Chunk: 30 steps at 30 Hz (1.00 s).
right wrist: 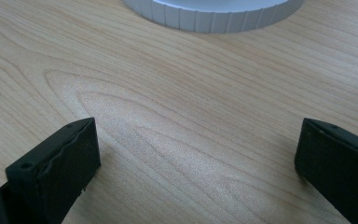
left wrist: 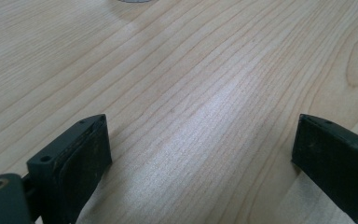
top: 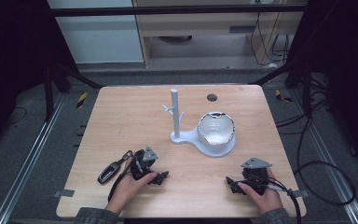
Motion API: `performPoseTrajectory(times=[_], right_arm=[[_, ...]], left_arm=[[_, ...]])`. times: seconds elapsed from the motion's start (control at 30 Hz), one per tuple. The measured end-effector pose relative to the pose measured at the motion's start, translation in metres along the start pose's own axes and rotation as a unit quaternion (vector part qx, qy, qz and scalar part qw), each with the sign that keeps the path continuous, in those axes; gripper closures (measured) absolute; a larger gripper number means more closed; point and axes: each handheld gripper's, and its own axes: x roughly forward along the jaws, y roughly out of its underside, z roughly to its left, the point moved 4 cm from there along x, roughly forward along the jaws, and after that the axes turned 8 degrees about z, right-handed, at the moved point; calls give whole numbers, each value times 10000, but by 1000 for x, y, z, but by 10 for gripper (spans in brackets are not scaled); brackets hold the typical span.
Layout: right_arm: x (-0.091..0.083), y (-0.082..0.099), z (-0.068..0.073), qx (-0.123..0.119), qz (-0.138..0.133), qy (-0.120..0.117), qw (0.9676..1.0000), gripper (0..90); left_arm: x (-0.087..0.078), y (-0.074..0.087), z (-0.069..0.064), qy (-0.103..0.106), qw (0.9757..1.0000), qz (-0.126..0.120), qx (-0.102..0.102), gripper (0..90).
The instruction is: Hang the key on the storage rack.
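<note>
You rest both the left gripper [top: 161,177] and right gripper [top: 230,183] spread and empty on the tabletop [top: 135,121], so next reach the car key [top: 113,167] beside your left.

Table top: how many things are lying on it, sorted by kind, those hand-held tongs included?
White stand with post and pegs: 1
White bowl on the stand's base: 1
Black key fob: 1
Tongs, both open: 2 (left tongs, right tongs)
Total: 5
</note>
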Motion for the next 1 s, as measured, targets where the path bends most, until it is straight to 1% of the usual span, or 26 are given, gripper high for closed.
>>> performPoseTrajectory(times=[0.43,0.57,0.63,0.77,1.0], right_arm=[[0,0,0,7,7,-2,10000,4],[0,0,0,-32,4,-3,10000,4],[1,-1,-1,-77,9,-62,10000,4],[1,-1,-1,-71,8,-62,10000,4],[1,-1,0,1,1,27,10000,4]], left_arm=[[1,1,-1,21,10000,-43,15,20],[0,1,-1,40,10000,-32,45,20],[0,2,-1,49,10000,-29,62,20],[0,2,-1,54,9999,-54,65,18],[0,3,-1,44,9999,-96,46,14]])
